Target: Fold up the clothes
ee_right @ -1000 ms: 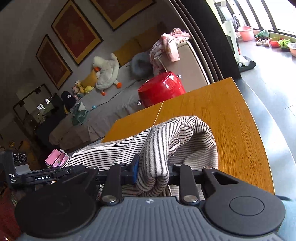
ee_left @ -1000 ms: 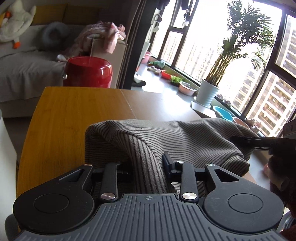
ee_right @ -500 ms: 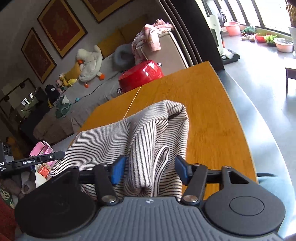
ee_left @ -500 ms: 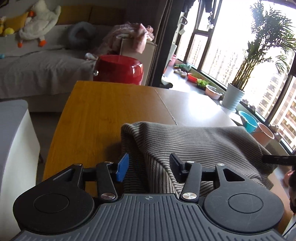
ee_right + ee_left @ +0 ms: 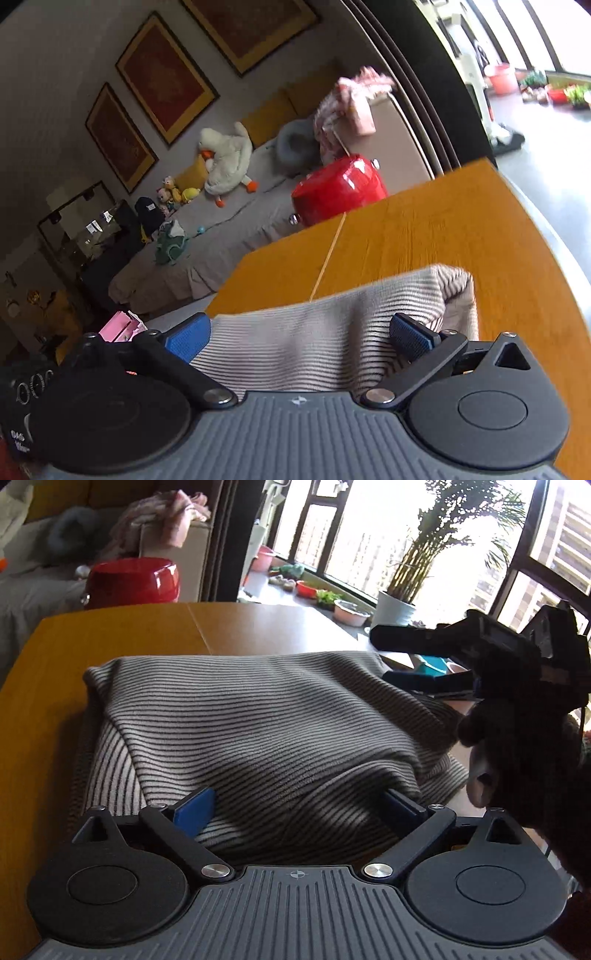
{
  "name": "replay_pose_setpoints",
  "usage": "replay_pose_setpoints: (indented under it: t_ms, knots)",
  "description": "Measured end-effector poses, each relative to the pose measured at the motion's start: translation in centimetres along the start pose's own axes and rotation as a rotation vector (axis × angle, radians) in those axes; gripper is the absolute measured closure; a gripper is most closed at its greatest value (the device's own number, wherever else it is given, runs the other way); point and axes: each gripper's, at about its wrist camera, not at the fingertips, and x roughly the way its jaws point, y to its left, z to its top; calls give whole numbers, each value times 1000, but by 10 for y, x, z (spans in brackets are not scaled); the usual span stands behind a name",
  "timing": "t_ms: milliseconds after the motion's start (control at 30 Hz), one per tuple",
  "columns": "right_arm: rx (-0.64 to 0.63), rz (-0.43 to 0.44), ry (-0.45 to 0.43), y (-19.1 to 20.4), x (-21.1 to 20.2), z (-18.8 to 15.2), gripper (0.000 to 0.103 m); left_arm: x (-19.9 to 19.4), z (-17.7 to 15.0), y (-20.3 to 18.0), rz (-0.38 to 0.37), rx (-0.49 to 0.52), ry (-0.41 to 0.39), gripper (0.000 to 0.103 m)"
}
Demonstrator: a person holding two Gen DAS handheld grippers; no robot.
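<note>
Two claws, both spread wide over one striped knit garment (image 5: 258, 716) lying folded on the wooden desk (image 5: 55, 672).

Left claw (image 5: 299, 808): jaws have just been opening and now stand far apart. The garment's near edge bulges up between the blue pads (image 5: 194, 810); the right-hand pad sits tucked just under a fold of cloth, the left-hand one rests beside the fabric. Neither presses in, so nothing is gripped.

Right claw (image 5: 299, 338): jaws likewise have just been opening, now at full spread. The garment (image 5: 314, 343) runs between its blue pads (image 5: 188, 338) without being pinched; cloth lies slack. Seen from the left wrist view, this right claw (image 5: 417, 661) hovers at the garment's far right corner, fingers parted, with a dark, backlit hand (image 5: 517, 753) behind it.

Garment: grey-and-black fine stripes, folded into a thick roughly rectangular bundle, top layer smooth, a lower layer showing at its left side with stripes running another way. It sits on the near part of the desk, right portion close to the desk's edge.

Beyond the garment: a glossy red round stool (image 5: 133, 581) just past the desk's far edge; behind the stool a grey sofa (image 5: 221, 236) with a white plush goose (image 5: 225, 158) and a pink heap of clothes (image 5: 166, 520) on its arm. Right of the garment, by the window, a potted palm (image 5: 424, 579).
</note>
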Motion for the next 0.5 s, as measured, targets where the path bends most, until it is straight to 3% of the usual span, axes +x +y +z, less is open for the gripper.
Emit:
replay_pose_setpoints:
  t_ms: [100, 500]
  knots:
    - [12, -9, 3, -11, 8, -11, 0, 6, 7, 6, 9, -5, -3, 2]
    - [50, 54, -27, -4, -43, -58, 0, 28, 31, 32, 11, -23, -39, 0]
